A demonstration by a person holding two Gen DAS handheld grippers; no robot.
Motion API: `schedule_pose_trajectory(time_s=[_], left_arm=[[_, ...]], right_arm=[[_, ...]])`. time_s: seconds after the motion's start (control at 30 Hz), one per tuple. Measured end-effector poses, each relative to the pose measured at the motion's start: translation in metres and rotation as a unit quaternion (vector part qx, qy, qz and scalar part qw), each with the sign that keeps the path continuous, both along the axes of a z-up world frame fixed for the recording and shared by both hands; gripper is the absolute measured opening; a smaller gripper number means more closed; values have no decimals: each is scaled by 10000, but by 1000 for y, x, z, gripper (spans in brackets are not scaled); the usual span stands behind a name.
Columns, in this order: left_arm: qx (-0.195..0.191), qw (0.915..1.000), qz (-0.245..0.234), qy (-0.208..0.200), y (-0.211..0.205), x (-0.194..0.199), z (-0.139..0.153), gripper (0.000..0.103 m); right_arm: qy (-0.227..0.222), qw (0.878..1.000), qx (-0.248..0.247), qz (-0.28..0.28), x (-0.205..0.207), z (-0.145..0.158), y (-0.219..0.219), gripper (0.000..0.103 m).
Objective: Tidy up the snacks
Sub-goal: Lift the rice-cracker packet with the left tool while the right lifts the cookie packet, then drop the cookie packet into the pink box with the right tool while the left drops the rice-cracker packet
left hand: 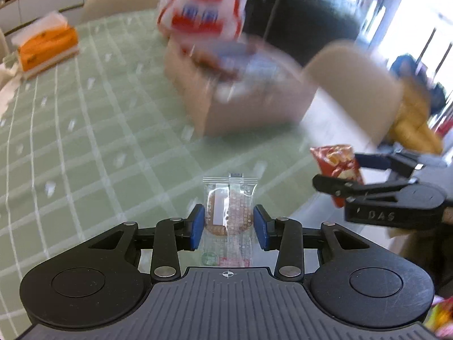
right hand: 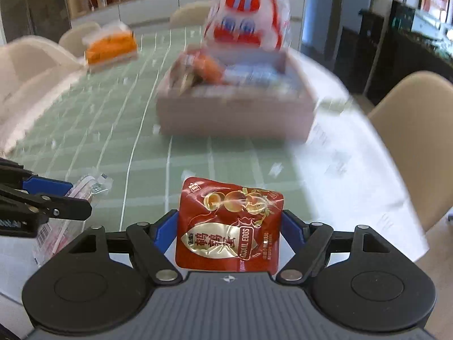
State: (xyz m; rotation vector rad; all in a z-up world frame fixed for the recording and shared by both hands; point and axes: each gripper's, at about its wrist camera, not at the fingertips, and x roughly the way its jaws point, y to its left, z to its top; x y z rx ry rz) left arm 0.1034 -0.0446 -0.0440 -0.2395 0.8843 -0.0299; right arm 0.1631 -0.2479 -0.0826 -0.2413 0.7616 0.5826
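Clear biscuit packet (left hand: 228, 212) pinched between left gripper (left hand: 228, 225) pads; red quail-egg pouch (right hand: 229, 226) clamped in right gripper (right hand: 230, 233). Both raised off the table, likely bound for the cardboard box (right hand: 235, 116) of snacks near the far right edge. Green checked tablecloth (left hand: 85, 141); orange tissue box (left hand: 46, 48) at far left; beige chairs around.

table (right hand: 93, 119): green checked cloth | on it: box (right hand: 235, 113), seemingly tissue pack (right hand: 111, 46)

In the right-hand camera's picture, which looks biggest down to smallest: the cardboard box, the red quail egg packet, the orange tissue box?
1. Brown cardboard box
2. Red foil quail egg packet, though it sits much nearer the camera, so its true size is likely well below the box's
3. Orange tissue box, far off and blurred
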Motion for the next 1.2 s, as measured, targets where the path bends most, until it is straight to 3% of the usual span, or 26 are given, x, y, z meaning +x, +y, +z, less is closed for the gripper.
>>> schedule_pose_trajectory(time_s=[0.13,0.23,0.33,0.4,0.53,0.6,0.7,0.87,1.03,1.2], left_arm=[[-8,9956,-97,-936,-2,33,65,43],[3,9920,-76,-1256,-4,72,98,43],[-129,9910,-16,-1336,-5,119,100,43],[-350,9924,150,-1174,-2,155,82,43],[-720,9938,559,-641,9,207,26,43],[-1001,9931,449,-402,14,226,-4,44],[-705,9971,225,-152,12,235,-32,46],[-432,9982,98,-413,12,230,-38,49],[48,9991,-22,-432,4,219,-25,47],[49,9996,20,-285,12,208,-17,47]], right_arm=[[-1052,9942,232,35,28,72,-10,77],[-1409,9881,617,7,62,122,-13,77],[-1458,9848,944,22,97,150,-9,77],[-1453,9849,940,67,119,154,-1,77],[-1084,9909,787,162,153,135,14,77],[-885,9939,631,193,164,116,19,77],[-569,9971,450,245,182,87,24,77],[51,9981,481,388,209,49,43,77],[811,9932,651,532,239,23,79,78],[1273,9904,345,404,259,-3,104,78]])
